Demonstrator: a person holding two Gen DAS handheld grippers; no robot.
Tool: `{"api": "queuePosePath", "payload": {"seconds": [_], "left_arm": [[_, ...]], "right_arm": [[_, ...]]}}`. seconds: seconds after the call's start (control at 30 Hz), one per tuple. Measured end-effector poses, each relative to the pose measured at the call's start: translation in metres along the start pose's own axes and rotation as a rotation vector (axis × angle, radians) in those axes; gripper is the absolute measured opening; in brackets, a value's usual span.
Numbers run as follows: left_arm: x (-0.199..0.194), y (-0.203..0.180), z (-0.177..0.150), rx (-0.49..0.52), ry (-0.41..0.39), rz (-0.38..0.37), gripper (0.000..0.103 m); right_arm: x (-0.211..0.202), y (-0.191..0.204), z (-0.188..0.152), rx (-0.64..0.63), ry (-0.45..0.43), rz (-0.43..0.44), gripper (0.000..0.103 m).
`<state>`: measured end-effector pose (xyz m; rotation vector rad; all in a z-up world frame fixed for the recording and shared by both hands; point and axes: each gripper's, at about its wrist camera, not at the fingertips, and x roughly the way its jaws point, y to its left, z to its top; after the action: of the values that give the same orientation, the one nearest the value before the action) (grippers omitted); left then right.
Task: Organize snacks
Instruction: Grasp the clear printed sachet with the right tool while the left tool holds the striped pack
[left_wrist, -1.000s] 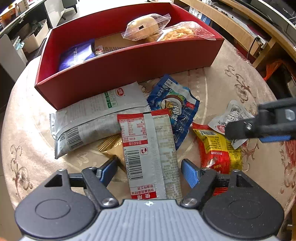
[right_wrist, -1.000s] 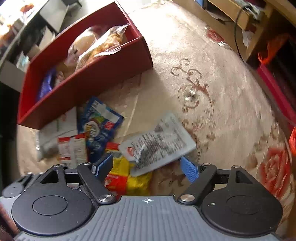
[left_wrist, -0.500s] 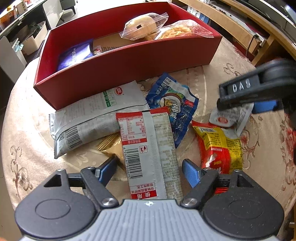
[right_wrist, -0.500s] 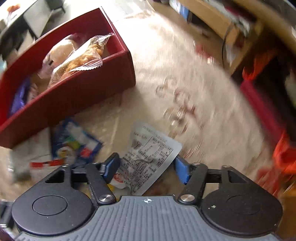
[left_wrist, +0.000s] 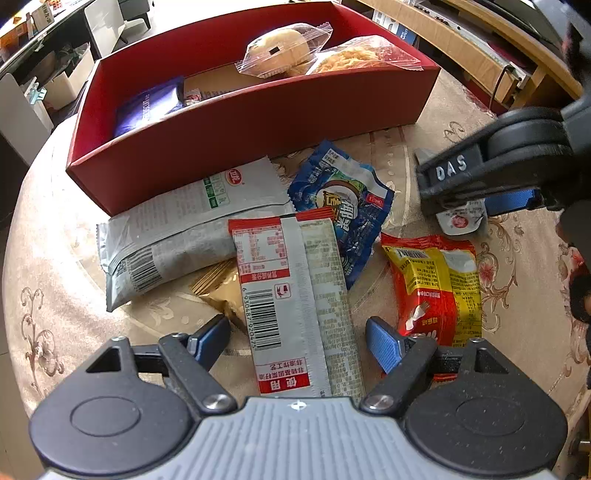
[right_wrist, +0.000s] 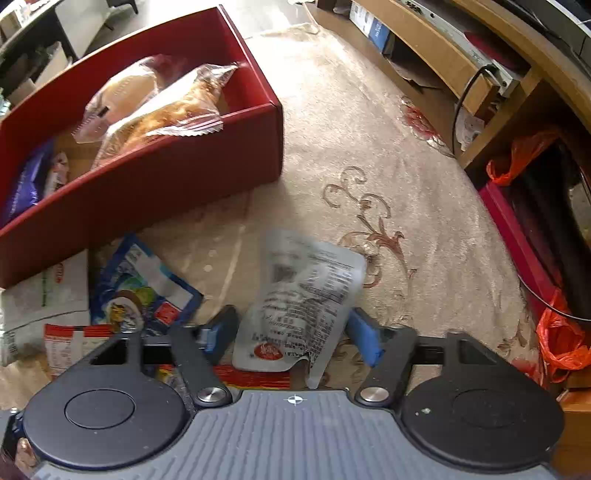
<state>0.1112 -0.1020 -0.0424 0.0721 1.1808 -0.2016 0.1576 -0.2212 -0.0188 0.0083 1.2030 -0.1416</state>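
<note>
My right gripper (right_wrist: 291, 321) points down at a white pouch (right_wrist: 306, 288). Its jaws are closing with the pouch between them, and the blue pads (right_wrist: 360, 332) touch the pouch's edges, which buckle. In the left wrist view the right gripper (left_wrist: 476, 192) covers most of the white pouch (left_wrist: 460, 221). My left gripper (left_wrist: 297, 328) hovers over a long red-and-white packet (left_wrist: 291, 295). Its jaws are opening, pads clear of the packet. A blue packet (left_wrist: 347, 210), a red-and-yellow packet (left_wrist: 436, 284) and a grey-white packet (left_wrist: 177, 229) lie in front of the red box (left_wrist: 258, 125).
The red box holds a wrapped bun (left_wrist: 280, 51), an orange snack bag (left_wrist: 354, 59) and a purple packet (left_wrist: 147, 107). A gold packet (left_wrist: 221, 288) lies under the pile. The beige tablecloth (right_wrist: 369, 129) ends at the right, near a wooden shelf (right_wrist: 461, 55) and an orange bag (right_wrist: 561, 339).
My right gripper has come down over the white pouch and its jaws have narrowed onto it. The left gripper has stayed in place, its jaws slightly wider.
</note>
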Motion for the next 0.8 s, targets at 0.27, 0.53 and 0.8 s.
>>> {"api": "queuePosePath", "payload": {"seconds": [0.27, 0.53, 0.8], "left_arm": [[-0.002, 0.002, 0.002, -0.010, 0.005, -0.023, 0.077], [0.000, 0.001, 0.002, -0.029, -0.011, 0.003, 0.076], [-0.008, 0.001, -0.008, -0.068, -0.053, 0.048, 0.052]], "right_arm": [[-0.020, -0.019, -0.008, 0.002, -0.043, 0.058, 0.064], [-0.036, -0.023, -0.006, 0.007, -0.082, 0.102, 0.064], [-0.048, -0.017, -0.008, -0.035, -0.109, 0.135, 0.065]]}}
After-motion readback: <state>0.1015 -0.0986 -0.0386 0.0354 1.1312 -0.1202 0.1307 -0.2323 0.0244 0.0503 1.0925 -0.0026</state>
